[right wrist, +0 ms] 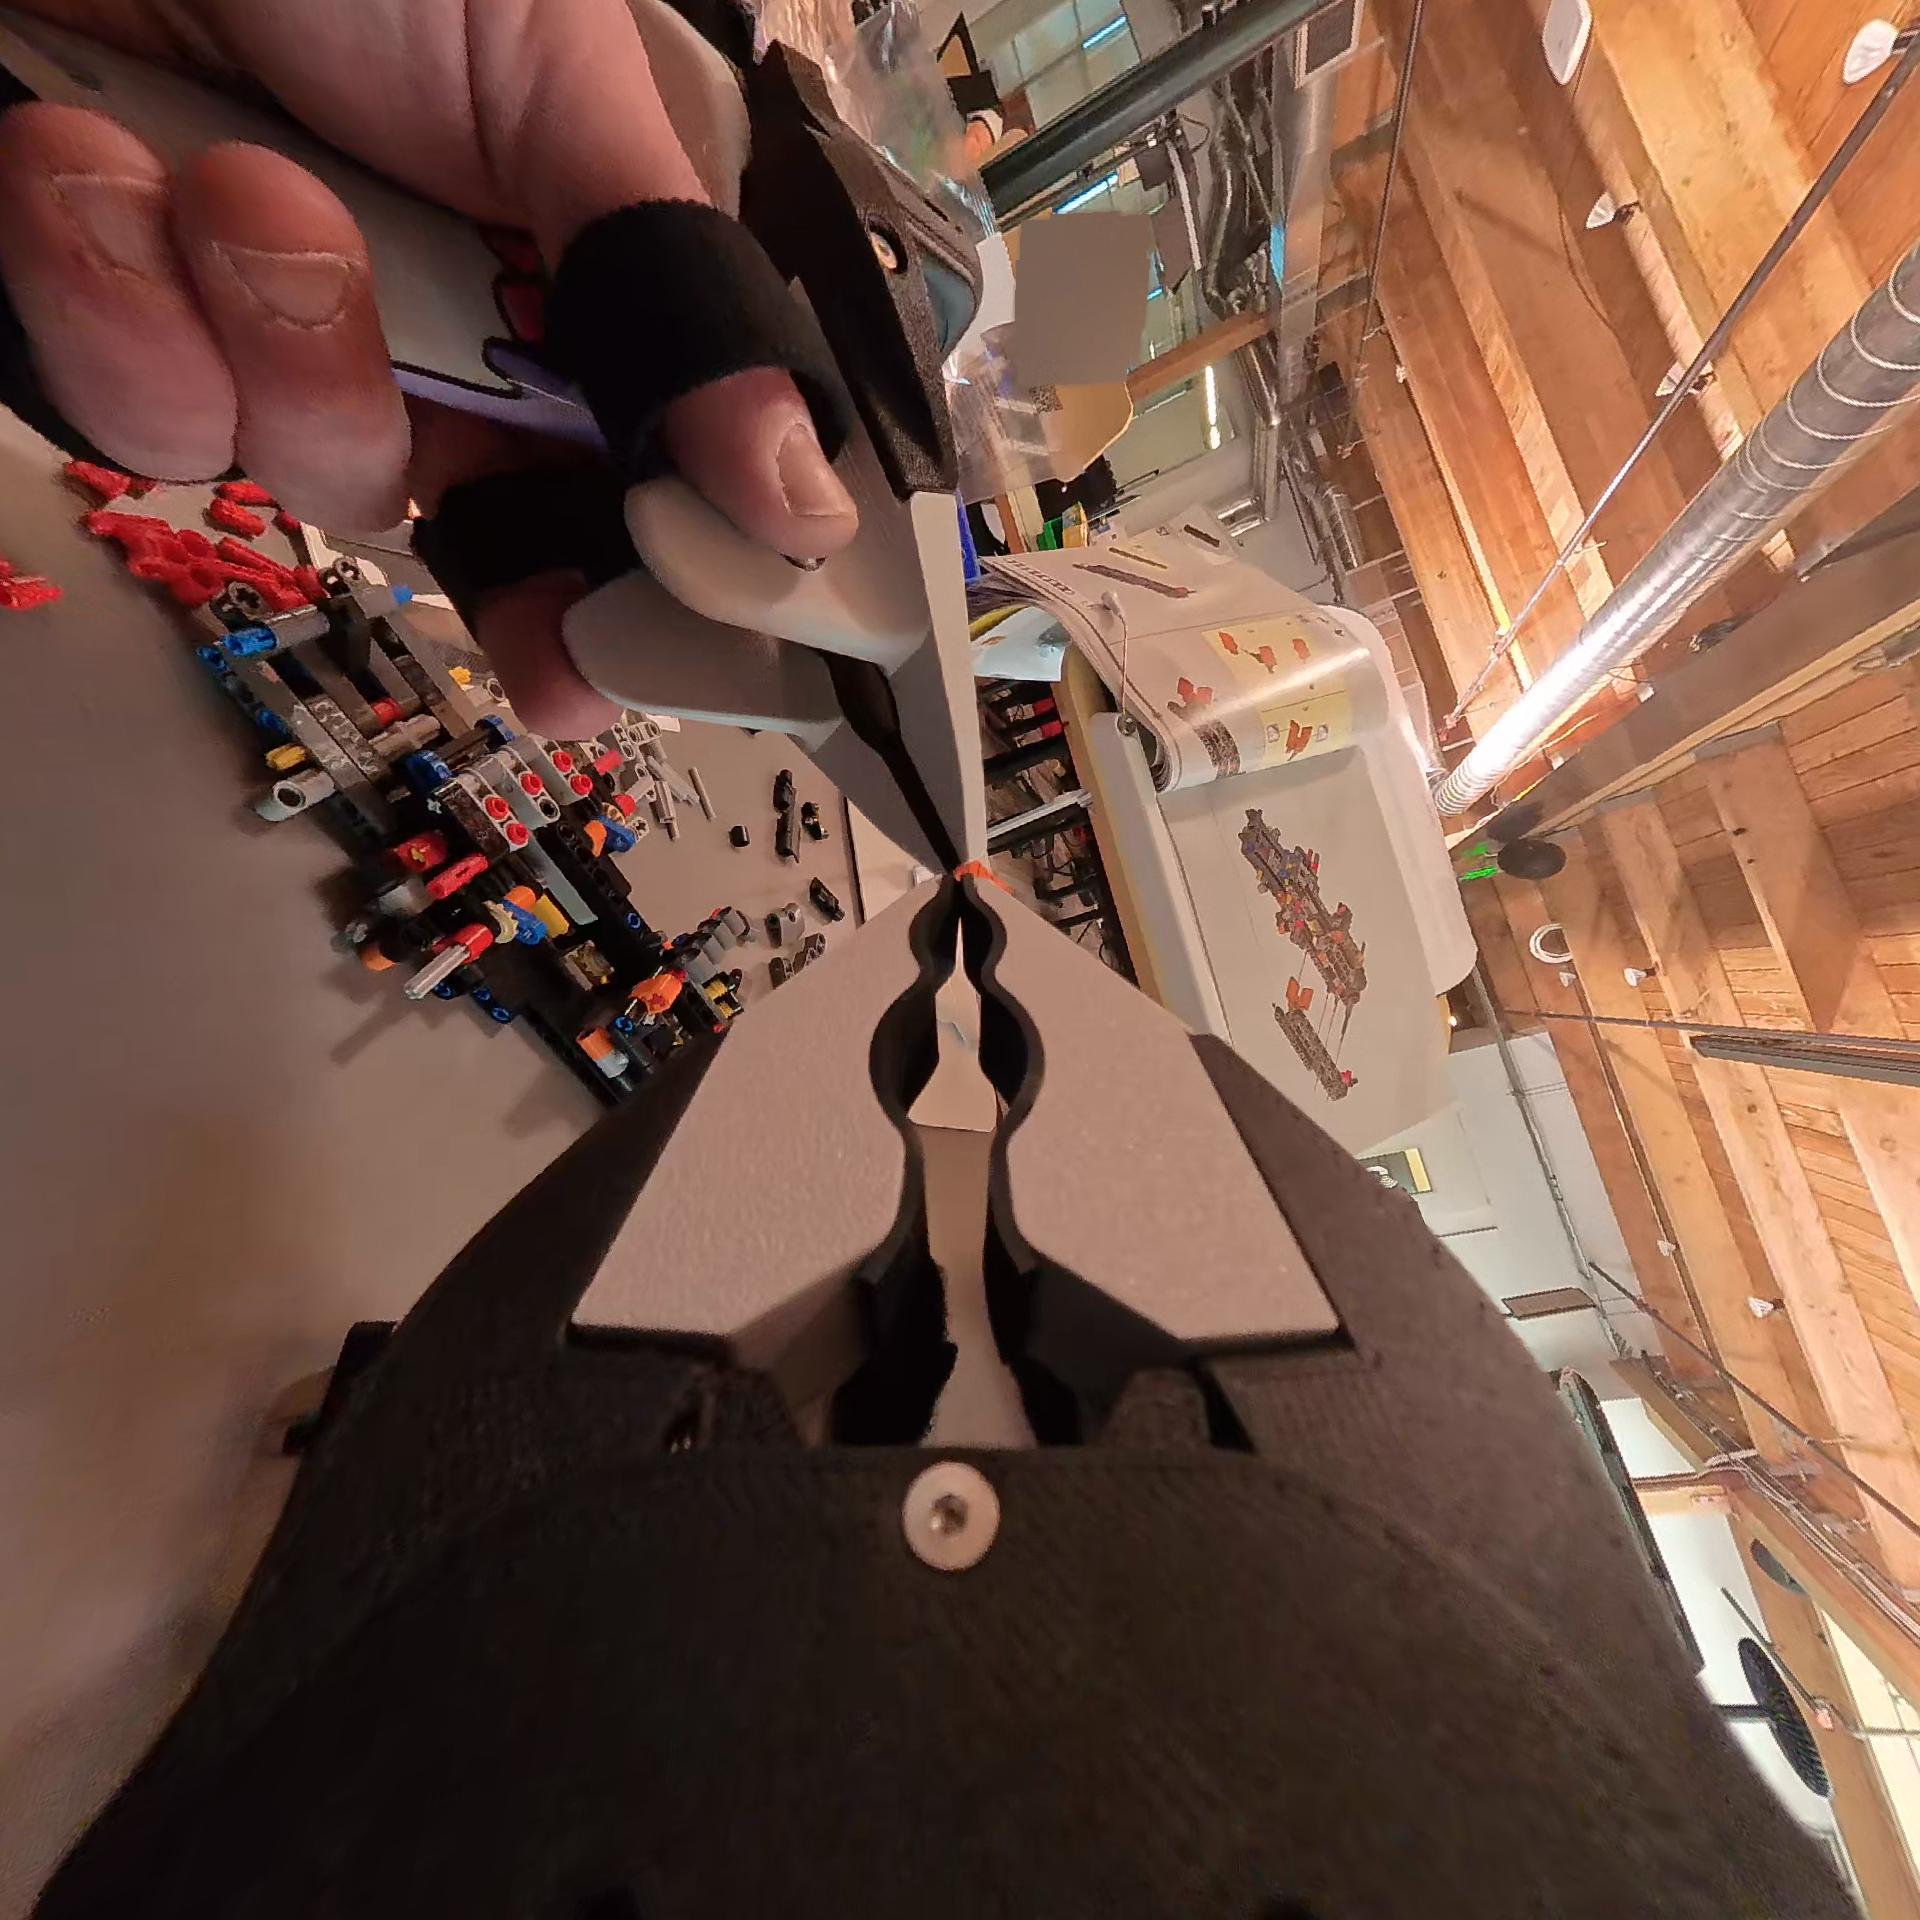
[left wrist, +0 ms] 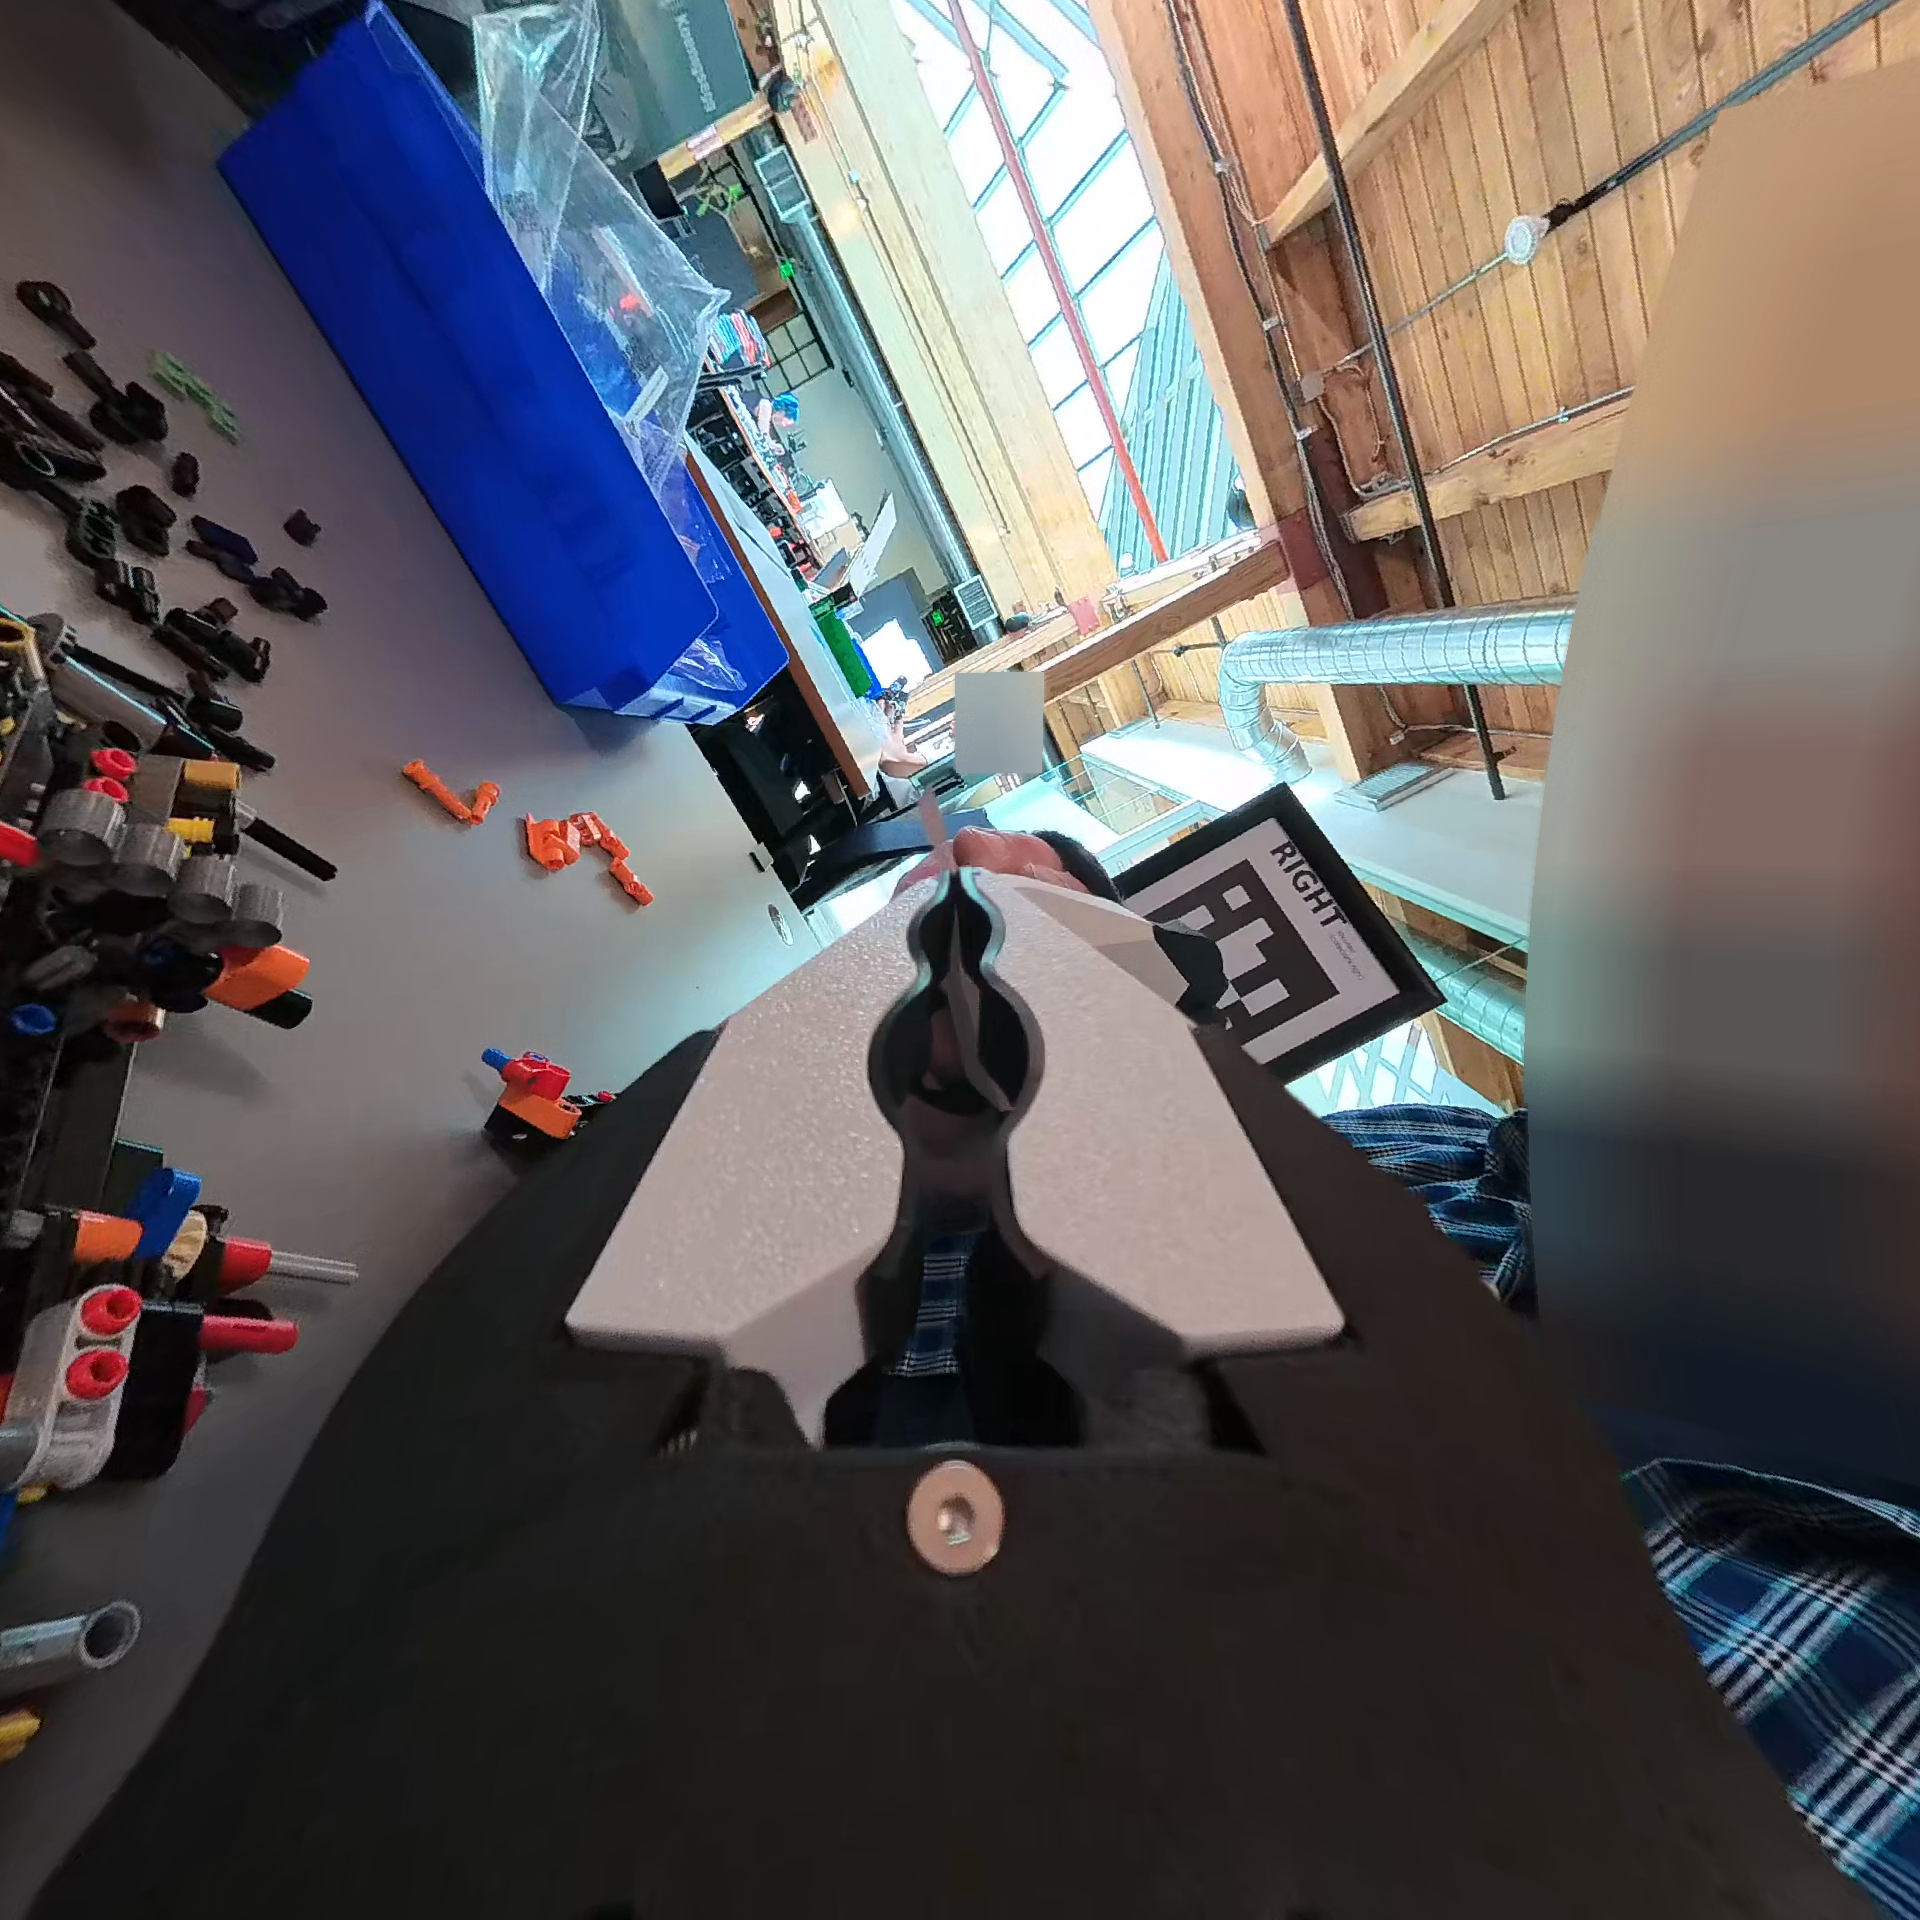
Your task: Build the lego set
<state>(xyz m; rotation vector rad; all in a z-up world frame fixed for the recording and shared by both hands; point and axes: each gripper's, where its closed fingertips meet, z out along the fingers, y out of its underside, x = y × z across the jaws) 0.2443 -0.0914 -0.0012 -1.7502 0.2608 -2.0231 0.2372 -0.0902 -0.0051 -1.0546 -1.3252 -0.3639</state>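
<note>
My right gripper (right wrist: pixel 961 883) is shut on a small orange piece (right wrist: pixel 979 873) that sticks out at its tips, held up off the table. My left gripper (right wrist: pixel 950 847) comes in from above in the right wrist view, held by a hand (right wrist: pixel 312 208). It is shut tip to tip on the same orange piece. In the left wrist view my left gripper (left wrist: pixel 956 885) is shut, with a thin pale sliver (left wrist: pixel 932 821) showing past its tips. One finger (left wrist: pixel 1091 925) of the right gripper lies just behind. The part-built lego model (right wrist: pixel 468 831) lies on the grey table.
The model also shows at the left edge (left wrist: pixel 94 935), with loose black parts (left wrist: pixel 135 499). Orange pieces (left wrist: pixel 582 842), a small sub-assembly (left wrist: pixel 535 1101) and a blue bin (left wrist: pixel 468 416) with a plastic bag are on the table. Red pieces (right wrist: pixel 187 540) and an open instruction booklet (right wrist: pixel 1299 831) are nearby. Left and right tips are no more than a few centimetres apart.
</note>
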